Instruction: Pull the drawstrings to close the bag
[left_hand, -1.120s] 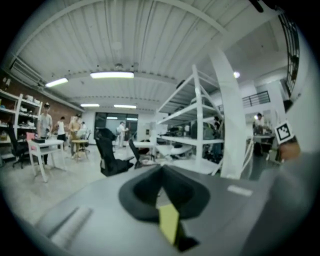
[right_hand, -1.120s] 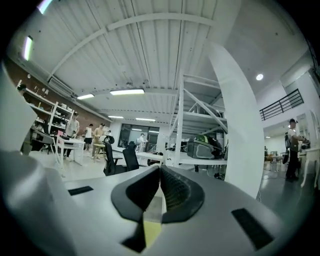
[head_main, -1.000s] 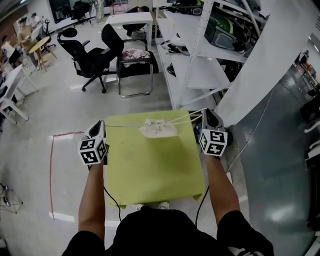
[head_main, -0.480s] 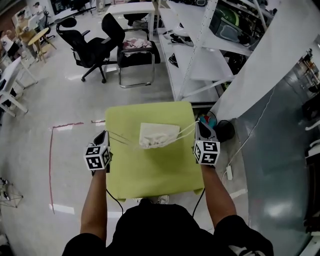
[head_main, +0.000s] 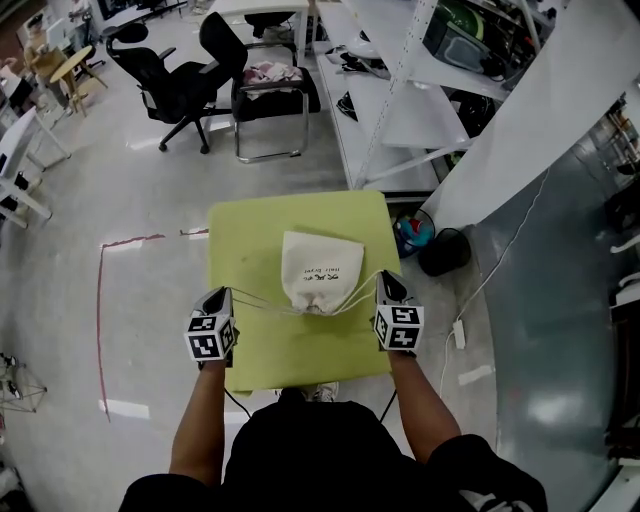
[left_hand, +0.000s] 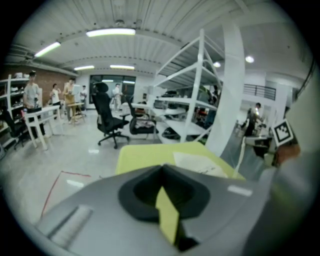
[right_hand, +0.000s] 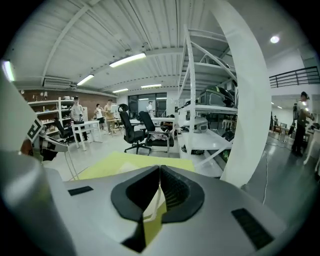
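Left gripper (head_main: 222, 298) and right gripper (head_main: 388, 283) are clenching their fingers on the drawstrings (head_main: 258, 300) of a cream bag (head_main: 320, 270), which is lying between them on a green surface (head_main: 250, 230).

The far and left parts of the square yellow-green table top (head_main: 240, 235) lie open; a cream cloth drawstring bag (head_main: 320, 270) fills its middle; thin white drawstrings (head_main: 262, 299) run from the bag's near end out to the left gripper (head_main: 226, 296) and right gripper (head_main: 386, 282), barring the near strip from side to side; the grey floor (head_main: 150, 290) left of the table is free; at the right a black round bin (head_main: 445, 252) stands near the table; a white metal shelf rack (head_main: 395, 120) and a slanted white panel (head_main: 520, 130) crowd behind it; black office chairs (head_main: 170, 85) stand well beyond the far edge.
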